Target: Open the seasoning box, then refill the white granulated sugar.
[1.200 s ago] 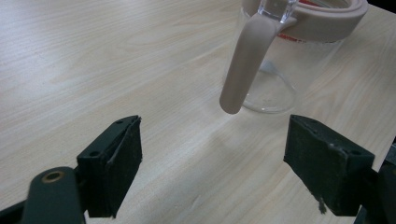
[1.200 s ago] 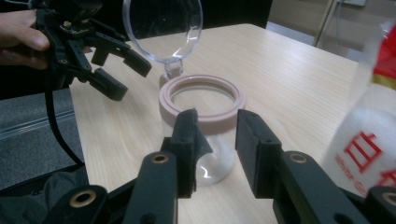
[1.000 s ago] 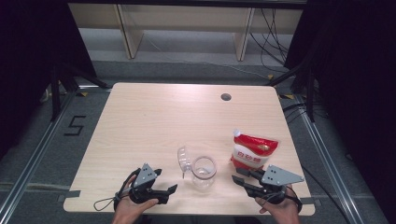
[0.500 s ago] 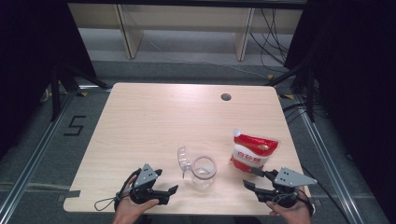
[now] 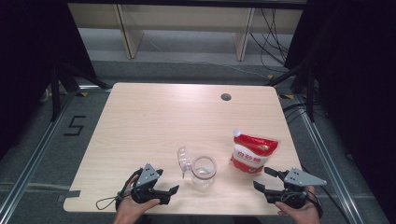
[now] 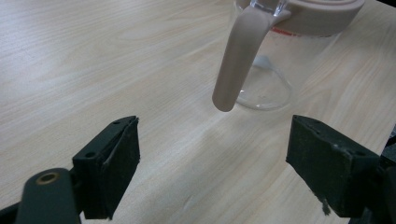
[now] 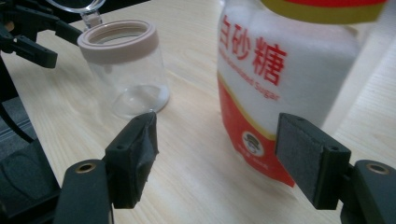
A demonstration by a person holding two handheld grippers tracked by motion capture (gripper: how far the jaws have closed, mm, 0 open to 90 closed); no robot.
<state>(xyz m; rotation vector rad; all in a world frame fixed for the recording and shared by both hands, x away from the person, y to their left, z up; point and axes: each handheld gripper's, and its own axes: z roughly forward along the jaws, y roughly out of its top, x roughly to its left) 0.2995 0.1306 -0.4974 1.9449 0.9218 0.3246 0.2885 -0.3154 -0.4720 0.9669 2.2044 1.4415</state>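
On the wooden table (image 5: 154, 116), both grippers (image 5: 169, 190) (image 5: 263, 178) gape empty; the sugar bag's (image 7: 285, 70) top is cropped.

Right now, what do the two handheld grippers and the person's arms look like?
Both are black. The left gripper and right gripper each carry a grey three-cornered plate on top. Each has two flat black jaws faced with dark pads, with a round eyelet near the jaw base. A thin black cable loops from the left gripper across the light wooden table. No sleeves are visible.
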